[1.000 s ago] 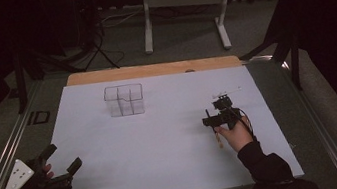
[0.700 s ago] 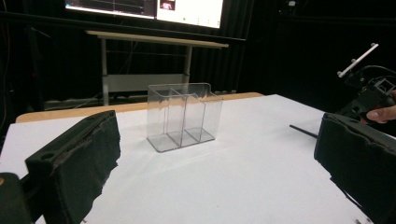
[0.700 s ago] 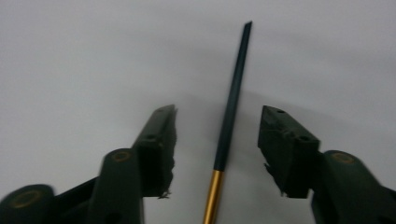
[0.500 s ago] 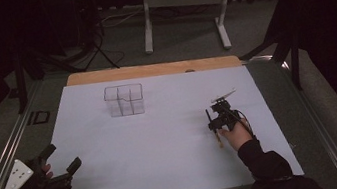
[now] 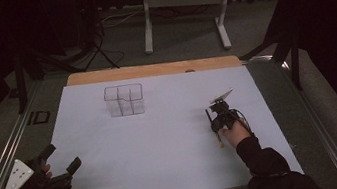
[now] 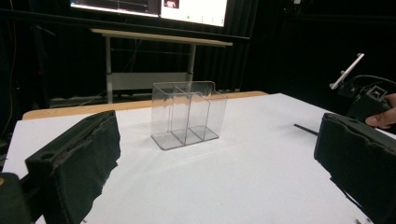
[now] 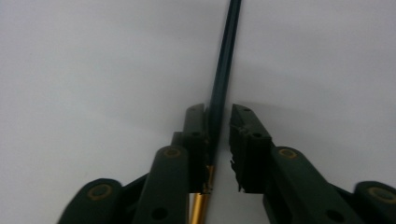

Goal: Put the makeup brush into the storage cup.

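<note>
The desk [image 5: 167, 165] is covered by a plain white sheet, matte and unmarked, with a strip of bare light wood showing along its far edge; grey metal rails run down both long sides, and beyond them lies grey carpeted floor [image 5: 183, 36]. The room around is dark, hung in black; a white-legged table frame [image 5: 180, 1] stands on the carpet behind the desk, cables trail across the floor at the left, and in the left gripper view a lit screen [image 6: 187, 7] glows above that frame.

A clear plastic organiser [image 5: 124, 100], split into compartments, stands upright on the sheet towards the far left, well apart from both hands.

The right gripper [image 5: 214, 127] points down at the sheet on the right side; its fingers [image 7: 196, 135] have just been closing and now sit pinched about a thin dark pen [image 7: 224, 70] with a gold end, which lies flat on the white surface and runs on past the fingertips; one finger touches the shaft, though a narrow gap shows at the other, so a firm clamp cannot be confirmed.

The left gripper [image 5: 62, 158] rests at the near left corner, half over the sheet's edge; its fingers [image 6: 74, 163] stand wide apart and released, nothing between them, facing the organiser.
</note>
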`<action>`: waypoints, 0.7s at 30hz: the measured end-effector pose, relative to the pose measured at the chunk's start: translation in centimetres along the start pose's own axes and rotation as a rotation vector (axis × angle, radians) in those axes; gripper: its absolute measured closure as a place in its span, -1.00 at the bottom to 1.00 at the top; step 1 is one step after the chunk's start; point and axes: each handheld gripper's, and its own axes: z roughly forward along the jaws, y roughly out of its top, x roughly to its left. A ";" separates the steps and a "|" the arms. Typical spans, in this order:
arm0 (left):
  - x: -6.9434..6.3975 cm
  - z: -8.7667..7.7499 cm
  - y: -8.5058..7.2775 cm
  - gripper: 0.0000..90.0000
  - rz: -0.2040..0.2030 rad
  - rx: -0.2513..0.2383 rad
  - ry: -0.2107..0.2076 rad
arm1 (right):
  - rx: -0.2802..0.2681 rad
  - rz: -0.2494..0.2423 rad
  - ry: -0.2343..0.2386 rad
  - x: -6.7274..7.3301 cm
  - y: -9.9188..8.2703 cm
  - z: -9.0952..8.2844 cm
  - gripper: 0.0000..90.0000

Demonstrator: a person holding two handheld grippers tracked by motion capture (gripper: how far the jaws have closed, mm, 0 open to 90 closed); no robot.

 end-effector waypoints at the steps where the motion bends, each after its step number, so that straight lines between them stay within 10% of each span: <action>1: 0.0 0.0 0.0 -0.98 0.000 -0.001 0.002 | 0.002 -0.006 -0.007 0.0 0.0 0.0 0.80; 11: 0.0 0.0 0.0 -0.98 0.003 0.002 0.000 | 0.012 -0.043 0.010 0.0 0.3 -0.2 0.85; 21: -0.2 0.1 0.0 -0.98 0.009 0.006 -0.005 | 0.031 -0.198 0.097 -0.6 0.6 -1.5 0.85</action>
